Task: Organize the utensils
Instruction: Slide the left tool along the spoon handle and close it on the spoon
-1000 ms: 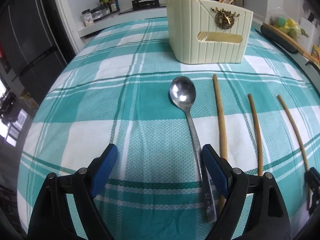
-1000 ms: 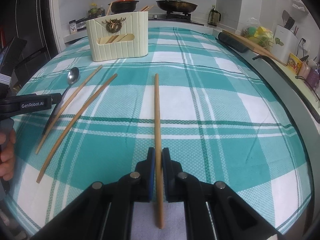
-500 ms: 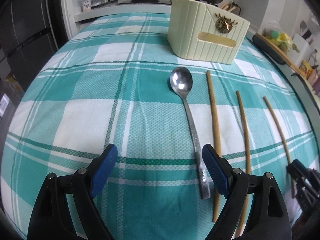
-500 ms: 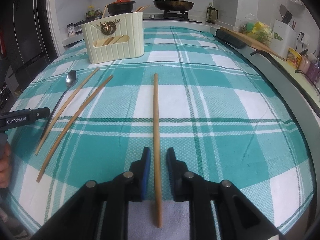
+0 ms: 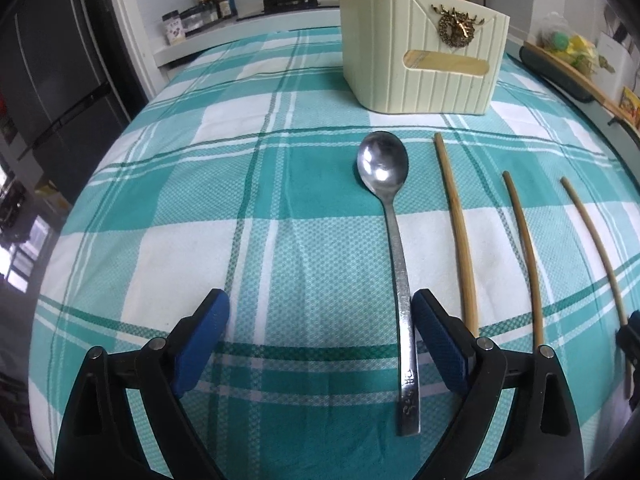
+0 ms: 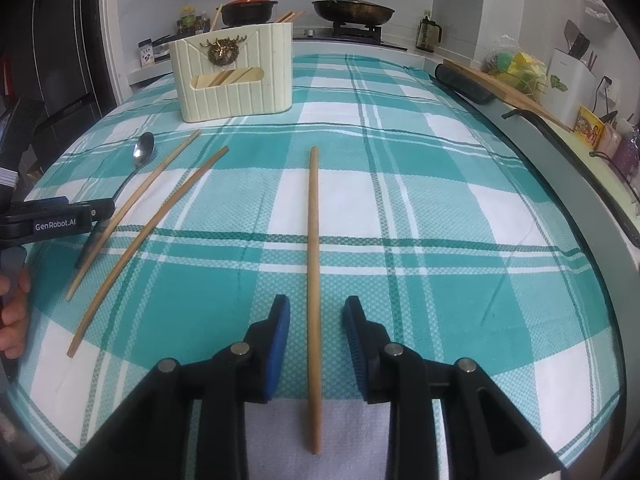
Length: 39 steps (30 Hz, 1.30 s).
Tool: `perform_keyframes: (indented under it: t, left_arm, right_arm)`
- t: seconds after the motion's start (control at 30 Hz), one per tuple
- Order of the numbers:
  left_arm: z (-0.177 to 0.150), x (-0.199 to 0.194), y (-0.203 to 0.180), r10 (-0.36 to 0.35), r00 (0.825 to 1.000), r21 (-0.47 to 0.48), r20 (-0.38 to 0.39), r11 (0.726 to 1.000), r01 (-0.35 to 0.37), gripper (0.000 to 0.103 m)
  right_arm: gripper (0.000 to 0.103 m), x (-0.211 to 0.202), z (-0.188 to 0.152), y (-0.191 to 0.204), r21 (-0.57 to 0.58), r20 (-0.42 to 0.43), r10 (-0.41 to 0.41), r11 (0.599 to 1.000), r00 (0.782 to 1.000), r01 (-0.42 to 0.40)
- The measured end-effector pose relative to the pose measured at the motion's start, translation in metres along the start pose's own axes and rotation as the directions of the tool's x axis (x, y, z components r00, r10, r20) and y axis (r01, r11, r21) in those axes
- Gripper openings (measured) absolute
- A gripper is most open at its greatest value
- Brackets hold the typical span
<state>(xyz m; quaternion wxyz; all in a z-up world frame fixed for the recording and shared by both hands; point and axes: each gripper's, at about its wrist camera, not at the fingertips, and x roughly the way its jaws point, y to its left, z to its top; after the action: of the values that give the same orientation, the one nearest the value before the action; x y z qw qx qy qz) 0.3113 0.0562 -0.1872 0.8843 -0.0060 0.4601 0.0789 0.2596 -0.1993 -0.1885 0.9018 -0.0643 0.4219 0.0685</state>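
A metal spoon [image 5: 394, 248] lies on the teal plaid cloth, bowl away from me; its handle runs just inside the right finger of my open, empty left gripper [image 5: 320, 320]. Three wooden chopsticks lie to its right: one [image 5: 458, 232], a second [image 5: 524, 252], a third [image 5: 596, 248]. In the right wrist view my right gripper [image 6: 316, 320] is open astride the lone chopstick [image 6: 314, 264], not touching it. The cream utensil holder [image 5: 420, 48] stands at the far side, also in the right wrist view [image 6: 234, 76], with chopsticks inside. The spoon [image 6: 138, 160] and two chopsticks [image 6: 152, 232] lie left.
The left gripper body [image 6: 52, 220] and a hand [image 6: 14, 320] show at the left edge of the right wrist view. A stove with pots [image 6: 352, 10] is behind the table. A cutting board [image 6: 504, 84] and kitchen items line the counter at right. A dark fridge [image 5: 48, 80] stands left.
My right gripper has opened and let go of the chopstick, which now lies on the cloth between its fingers. My left gripper stayed open over the spoon handle, shifting slightly.
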Motion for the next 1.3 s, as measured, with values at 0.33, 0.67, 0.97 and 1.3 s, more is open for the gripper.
perform_keyframes:
  t: [0.33,0.67,0.97,1.3]
  left_arm:
    - [0.006,0.005,0.008,-0.087,0.994,0.032,-0.062,0.996,0.089,0.093]
    - [0.039,0.028,-0.012,-0.114,0.991,0.043,-0.071,0.992,0.117,0.093]
    - [0.066,0.043,-0.011,-0.164,0.985,0.013,-0.062,0.986,0.165,0.083]
    - [0.076,0.046,-0.03,-0.142,0.989,0.073,-0.036,0.987,0.144,0.051]
  right_arm:
    - [0.033,0.008,0.012,-0.004,-0.066,-0.059,0.022,0.997,0.998,-0.026]
    - [0.033,0.033,0.045,-0.006,-0.113,-0.153,0.102,0.986,0.983,-0.12]
    - [0.033,0.073,0.095,0.002,-0.16,-0.186,0.124,0.975,0.975,-0.155]
    - [0.016,0.099,0.127,0.004,-0.113,-0.17,0.138,0.981,0.976,-0.158]
